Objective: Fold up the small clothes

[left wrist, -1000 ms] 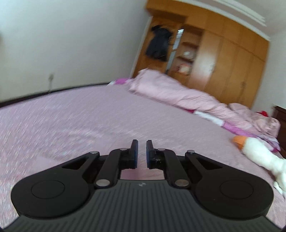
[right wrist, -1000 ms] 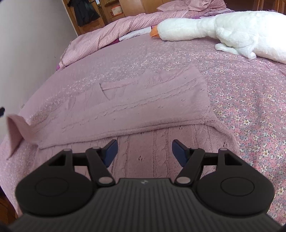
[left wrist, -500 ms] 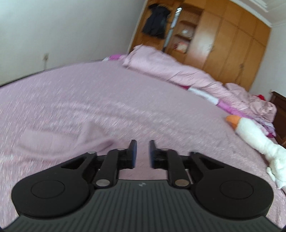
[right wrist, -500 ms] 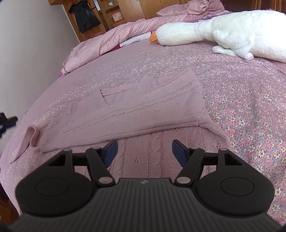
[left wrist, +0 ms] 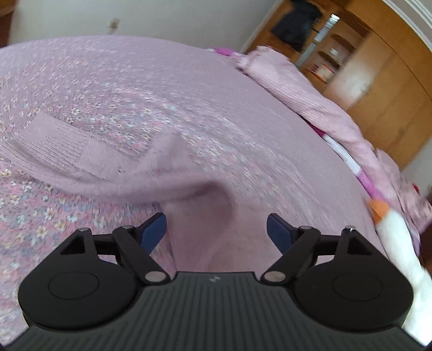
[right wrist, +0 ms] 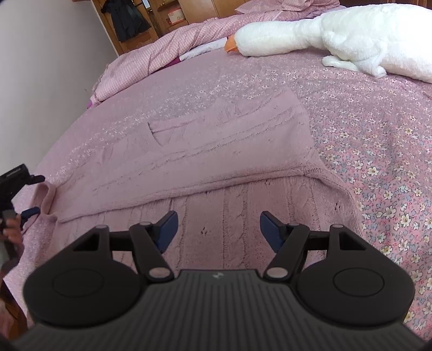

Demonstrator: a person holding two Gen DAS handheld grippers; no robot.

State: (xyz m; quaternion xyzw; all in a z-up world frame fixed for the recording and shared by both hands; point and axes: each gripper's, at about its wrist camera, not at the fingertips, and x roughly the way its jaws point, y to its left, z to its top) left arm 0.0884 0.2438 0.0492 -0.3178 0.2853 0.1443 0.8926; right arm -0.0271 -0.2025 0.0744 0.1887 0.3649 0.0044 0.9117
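Observation:
A pale pink knitted sweater (right wrist: 216,162) lies flat on the floral bedspread (right wrist: 378,140), one side folded over along a long crease. My right gripper (right wrist: 218,228) hovers open over its near cable-knit part, nothing between the fingers. In the left wrist view the sweater's sleeve (left wrist: 89,159) lies bunched on the bedspread (left wrist: 162,81), its ribbed cuff at the left. My left gripper (left wrist: 216,229) stands open just above the sleeve's raised fold, holding nothing. The left gripper (right wrist: 25,213) also shows at the left edge of the right wrist view, beside the sleeve end, with a hand below it.
A white plush goose (right wrist: 337,40) with an orange beak lies at the far right of the bed. A rolled pink quilt (right wrist: 162,56) runs along the far side. Wooden wardrobes (left wrist: 378,89) and a hanging dark jacket (right wrist: 127,21) stand behind. The bed's left edge meets a white wall (right wrist: 40,81).
My left gripper has gone from shut to wide open and dropped lower; the sleeve it held now lies on the bed. The right gripper has stayed open and edged slightly forward.

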